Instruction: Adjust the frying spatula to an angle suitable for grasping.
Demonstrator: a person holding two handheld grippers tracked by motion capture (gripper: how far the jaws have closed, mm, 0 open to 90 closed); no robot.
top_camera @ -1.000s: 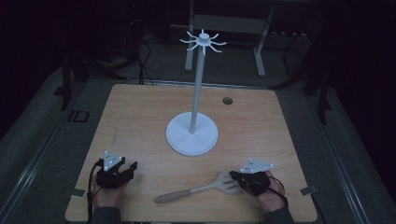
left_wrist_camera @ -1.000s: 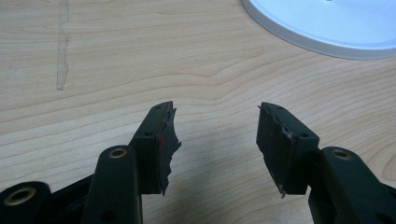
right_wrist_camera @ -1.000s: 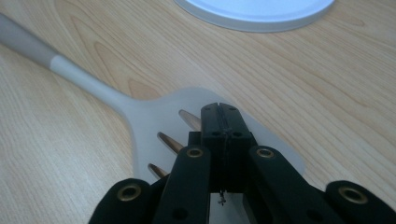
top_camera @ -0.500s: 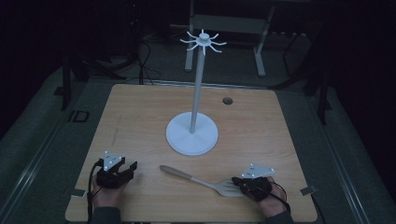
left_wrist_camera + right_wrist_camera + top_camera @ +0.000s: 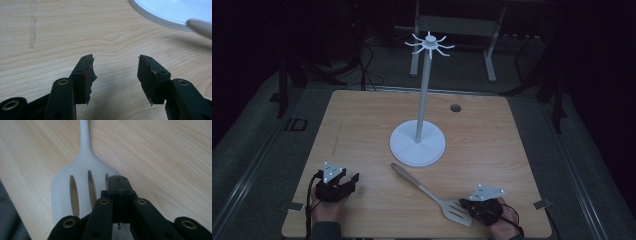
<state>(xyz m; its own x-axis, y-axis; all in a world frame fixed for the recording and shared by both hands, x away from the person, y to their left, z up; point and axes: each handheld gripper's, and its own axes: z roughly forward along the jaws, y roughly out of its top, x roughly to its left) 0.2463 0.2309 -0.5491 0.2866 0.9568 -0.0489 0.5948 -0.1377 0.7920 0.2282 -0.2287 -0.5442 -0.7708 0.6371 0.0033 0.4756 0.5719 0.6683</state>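
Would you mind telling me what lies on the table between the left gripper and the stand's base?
Only bare wood: in the high view, nothing sits between the left gripper and the base. The spatula lies off to the right.

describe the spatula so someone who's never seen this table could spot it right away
Start at the tall white hook stand mid-table on the light wooden table. Just in front of its round base lies the pale slotted spatula with a wooden handle, slanting toward the right gripper, which is shut on its blade. It is the only utensil here.
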